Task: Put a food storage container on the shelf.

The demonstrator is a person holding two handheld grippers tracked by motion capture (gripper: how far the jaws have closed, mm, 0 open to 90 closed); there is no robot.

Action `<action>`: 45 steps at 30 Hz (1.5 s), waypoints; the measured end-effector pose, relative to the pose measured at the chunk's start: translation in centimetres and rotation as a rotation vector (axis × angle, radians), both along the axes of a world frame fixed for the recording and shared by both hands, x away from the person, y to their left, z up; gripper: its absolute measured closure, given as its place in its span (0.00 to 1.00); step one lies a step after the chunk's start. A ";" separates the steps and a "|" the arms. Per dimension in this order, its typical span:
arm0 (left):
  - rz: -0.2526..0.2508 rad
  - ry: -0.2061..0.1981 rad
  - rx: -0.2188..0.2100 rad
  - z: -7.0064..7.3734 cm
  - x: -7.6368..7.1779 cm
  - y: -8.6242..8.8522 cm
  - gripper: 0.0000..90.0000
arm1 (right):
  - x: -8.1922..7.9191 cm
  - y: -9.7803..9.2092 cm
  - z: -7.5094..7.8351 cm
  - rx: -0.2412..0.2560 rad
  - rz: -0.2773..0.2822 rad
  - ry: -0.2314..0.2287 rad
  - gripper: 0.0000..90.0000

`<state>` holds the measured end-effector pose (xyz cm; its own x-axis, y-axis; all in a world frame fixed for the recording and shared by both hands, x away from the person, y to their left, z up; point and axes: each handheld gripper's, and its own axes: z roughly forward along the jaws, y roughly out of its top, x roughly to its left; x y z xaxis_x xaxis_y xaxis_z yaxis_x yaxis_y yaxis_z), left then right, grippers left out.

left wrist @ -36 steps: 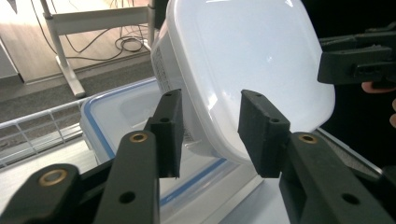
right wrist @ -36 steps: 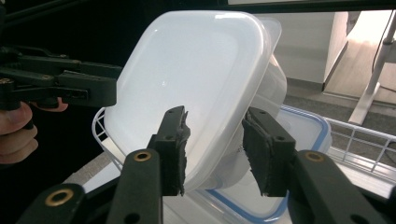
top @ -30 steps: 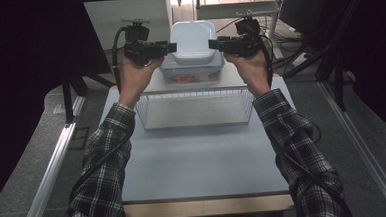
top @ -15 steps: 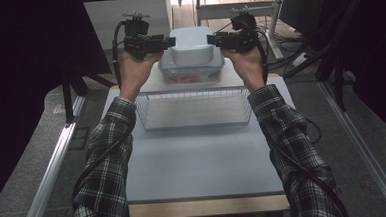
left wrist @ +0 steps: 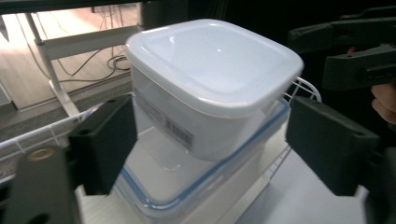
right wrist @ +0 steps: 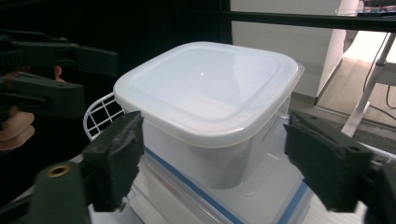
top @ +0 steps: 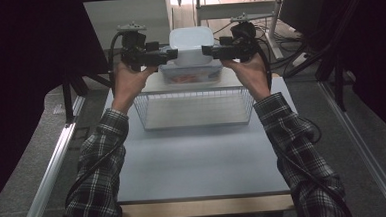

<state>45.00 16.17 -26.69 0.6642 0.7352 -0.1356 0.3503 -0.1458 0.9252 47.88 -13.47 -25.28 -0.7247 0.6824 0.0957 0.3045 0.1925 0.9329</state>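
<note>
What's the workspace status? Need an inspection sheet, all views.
Surface: pale table, front part bare.
Job's things: white-lidded tub stacked on blue-rimmed container, behind wire basket.
Clutter: nothing seen.
Grippers: left claw and right claw at opposite sides of the tub; each one's jaws spread wide around it, gaps showing.
Cables: black cable trails by left sleeve; more on floor at far right.
Surroundings: dark panels both sides, metal rails beside table.
</note>
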 end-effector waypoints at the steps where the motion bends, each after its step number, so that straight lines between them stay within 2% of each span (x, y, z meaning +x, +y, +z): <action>1: -0.007 0.000 0.001 -0.1 -0.2 0.0 0.14 | -0.1 -0.1 -0.1 -0.002 0.002 -0.005 0.18; 6: -0.037 -0.006 0.010 -1.0 -0.9 -0.2 0.09 | -0.6 -0.5 -0.7 -0.011 0.019 -0.016 0.12; 9: -0.051 -0.025 0.016 -1.5 -1.5 -0.4 0.07 | -1.2 -0.7 -1.1 -0.035 0.033 -0.036 0.09; 17: -0.068 -0.060 0.042 -2.3 -2.7 -0.7 0.05 | -2.5 -0.7 -2.2 -0.059 0.068 -0.051 0.08; 22: -0.073 -0.082 0.034 -3.1 -3.6 -0.7 0.05 | -3.1 -0.7 -2.9 -0.075 0.077 -0.055 0.08; 29: -0.095 -0.085 0.032 -4.4 -4.7 -0.8 0.05 | -4.2 -1.1 -4.1 -0.084 0.087 -0.047 0.08; 35: -0.101 -0.094 0.023 -5.5 -5.8 -0.7 0.05 | -5.4 -1.7 -4.9 -0.068 0.107 -0.048 0.08; 45: -0.105 -0.079 0.012 -7.7 -7.0 -0.4 0.06 | -6.6 -2.3 -6.7 -0.054 0.126 -0.039 0.08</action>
